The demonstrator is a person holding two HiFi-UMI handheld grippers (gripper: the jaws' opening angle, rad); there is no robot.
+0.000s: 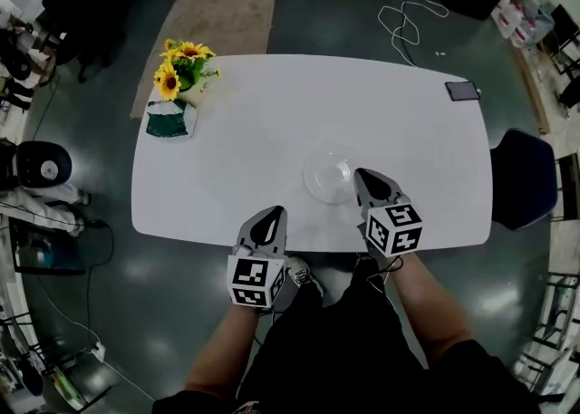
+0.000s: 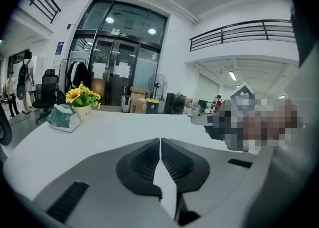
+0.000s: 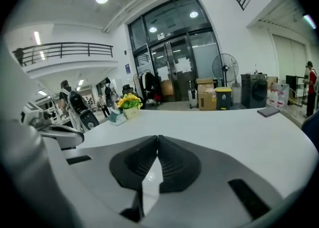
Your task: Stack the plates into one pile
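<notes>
Glass plates (image 1: pixel 328 173) looked brittle, slick, best pinched at the rim; your left claw (image 1: pixel 271 214) and right claw (image 1: pixel 364 175) were pressed together, empty.

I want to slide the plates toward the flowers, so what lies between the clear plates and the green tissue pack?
Nothing: the head view shows only bare white table between the clear plates and the green tissue pack.

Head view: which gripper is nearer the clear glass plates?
The right gripper: its tip is beside the clear glass plates; the left gripper is clearly farther away.
</notes>
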